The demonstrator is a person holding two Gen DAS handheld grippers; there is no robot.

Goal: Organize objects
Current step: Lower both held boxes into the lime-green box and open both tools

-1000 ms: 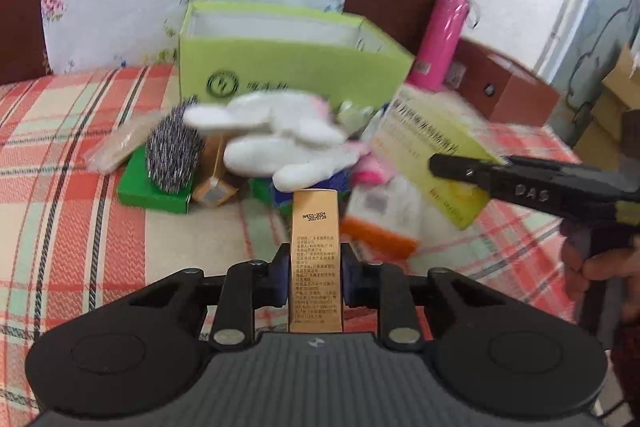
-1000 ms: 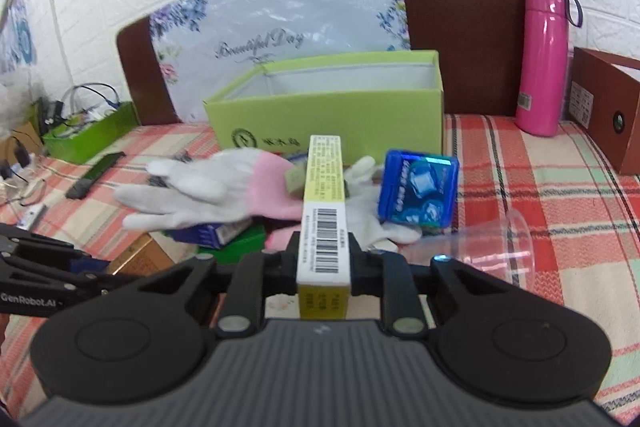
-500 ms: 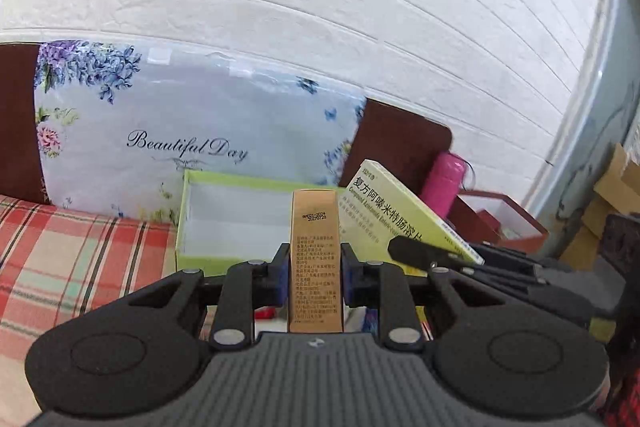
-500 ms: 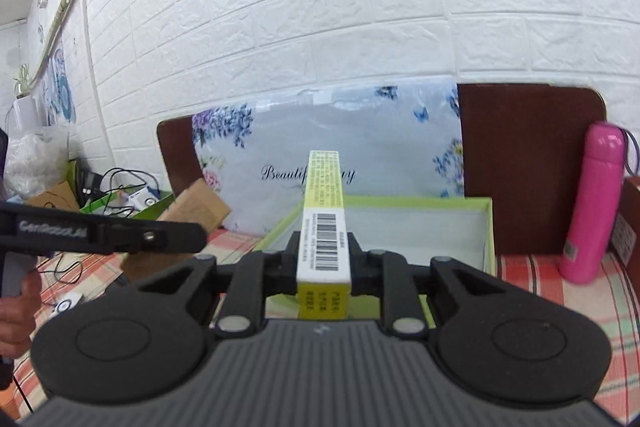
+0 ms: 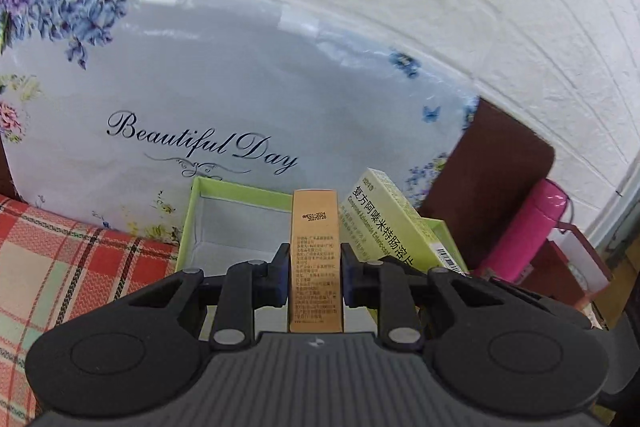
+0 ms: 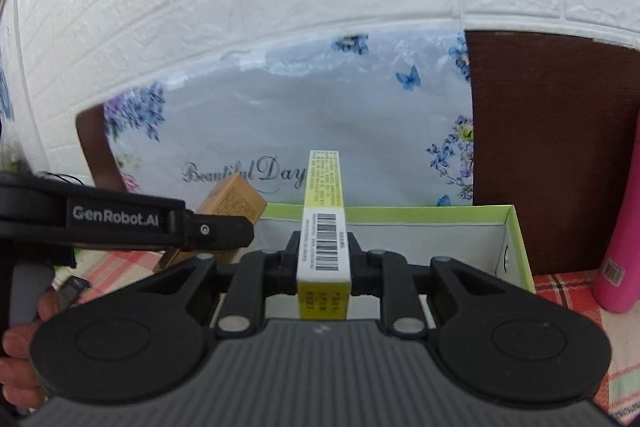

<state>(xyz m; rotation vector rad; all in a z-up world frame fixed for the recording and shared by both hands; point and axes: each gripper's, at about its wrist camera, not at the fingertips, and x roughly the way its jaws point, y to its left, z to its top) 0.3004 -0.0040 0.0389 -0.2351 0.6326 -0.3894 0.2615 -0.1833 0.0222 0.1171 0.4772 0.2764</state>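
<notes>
My left gripper (image 5: 315, 273) is shut on a slim gold-brown carton (image 5: 316, 259) that stands upright between its pads. My right gripper (image 6: 323, 259) is shut on a yellow-green medicine box (image 6: 324, 211) with a barcode on its white end. Both cartons hang over the near edge of an open lime-green box (image 5: 236, 223) with a white inside, also seen in the right wrist view (image 6: 472, 227). The yellow-green medicine box (image 5: 396, 223) shows to the right in the left wrist view. The gold-brown carton (image 6: 230, 207) and the left gripper's black body (image 6: 120, 223) show at left in the right wrist view.
A floral "Beautiful Day" bag (image 5: 240, 107) leans on a white brick wall behind the green box. A pink bottle (image 5: 524, 227) and a brown box (image 5: 568, 267) stand at the right. A red plaid cloth (image 5: 60, 267) covers the surface. A hand (image 6: 20, 347) grips the left handle.
Both grippers have lifted away from the heap of gloves and packets and moved forward to the green box, each still holding its carton. The heap has left view.
</notes>
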